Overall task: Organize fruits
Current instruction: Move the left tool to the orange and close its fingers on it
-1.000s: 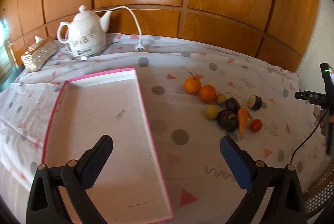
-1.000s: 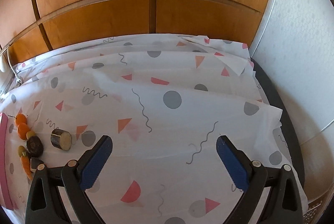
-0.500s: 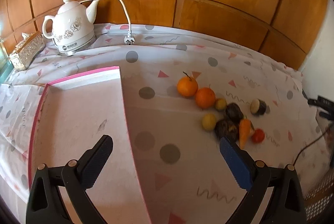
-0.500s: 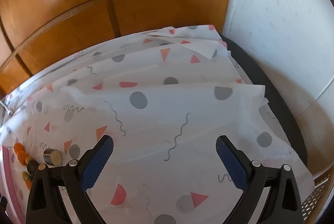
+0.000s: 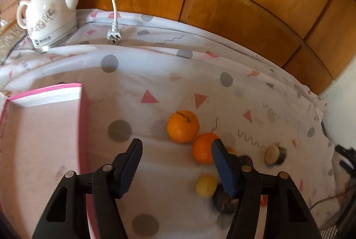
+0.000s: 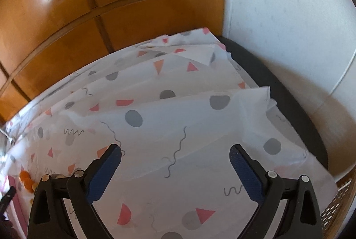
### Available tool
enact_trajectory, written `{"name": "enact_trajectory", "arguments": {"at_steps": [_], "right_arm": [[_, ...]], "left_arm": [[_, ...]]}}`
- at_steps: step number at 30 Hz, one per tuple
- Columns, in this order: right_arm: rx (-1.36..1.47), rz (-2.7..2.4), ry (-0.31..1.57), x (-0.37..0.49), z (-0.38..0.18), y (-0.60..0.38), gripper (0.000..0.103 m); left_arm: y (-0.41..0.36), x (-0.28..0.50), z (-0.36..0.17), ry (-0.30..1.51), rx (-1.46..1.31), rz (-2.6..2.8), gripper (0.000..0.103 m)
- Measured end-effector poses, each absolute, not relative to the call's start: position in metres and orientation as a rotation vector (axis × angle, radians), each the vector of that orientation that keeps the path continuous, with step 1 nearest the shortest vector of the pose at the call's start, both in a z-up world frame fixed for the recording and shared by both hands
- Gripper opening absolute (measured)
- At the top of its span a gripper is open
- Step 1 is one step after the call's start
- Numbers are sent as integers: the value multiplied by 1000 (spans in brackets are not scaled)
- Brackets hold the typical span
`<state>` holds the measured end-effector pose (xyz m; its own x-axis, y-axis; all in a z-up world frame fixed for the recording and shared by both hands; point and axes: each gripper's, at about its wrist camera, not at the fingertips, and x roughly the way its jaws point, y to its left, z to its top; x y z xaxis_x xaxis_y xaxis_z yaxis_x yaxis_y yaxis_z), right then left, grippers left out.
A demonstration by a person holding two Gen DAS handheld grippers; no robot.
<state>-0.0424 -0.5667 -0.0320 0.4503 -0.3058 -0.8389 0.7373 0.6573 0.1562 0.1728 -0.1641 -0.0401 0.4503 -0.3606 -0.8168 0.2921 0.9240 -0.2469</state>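
Bare cloth lies open between the pink tray and the oranges; the kettle and its plug crowd the far bench edge.

Glossy wood panelling, matt printed cloth

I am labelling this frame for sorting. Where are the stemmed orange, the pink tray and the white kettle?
stemmed orange [image 5: 183,126], left wrist view, middle of its peel.
pink tray [image 5: 47,91], left wrist view, its far pink rim.
white kettle [image 5: 47,14], left wrist view, middle of its body.
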Motion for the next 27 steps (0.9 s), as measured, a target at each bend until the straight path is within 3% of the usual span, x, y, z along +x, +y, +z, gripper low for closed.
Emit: {"name": "enact_trajectory", "arguments": {"at_steps": [10,11,13,20,27], "right_arm": [[603,-713,886,-47,-37,-575,99],[611,-717,885,-48,-37,-576,99],[616,-733,881,-48,-37,-577,99],[604,-755,879,-47,-38,-578,87],[683,-804,851,-62,-38,-595,87]], "left_arm": [[-183,204,-59,1064,-107,-384,63],[-184,206,-59,1065,-111,-386,61],[-188,210,-63,1083,-116,-397,40],[-182,212,-64,1092,-166,-417,39],[-153,184,-30,997,-180,-393,39]]}}
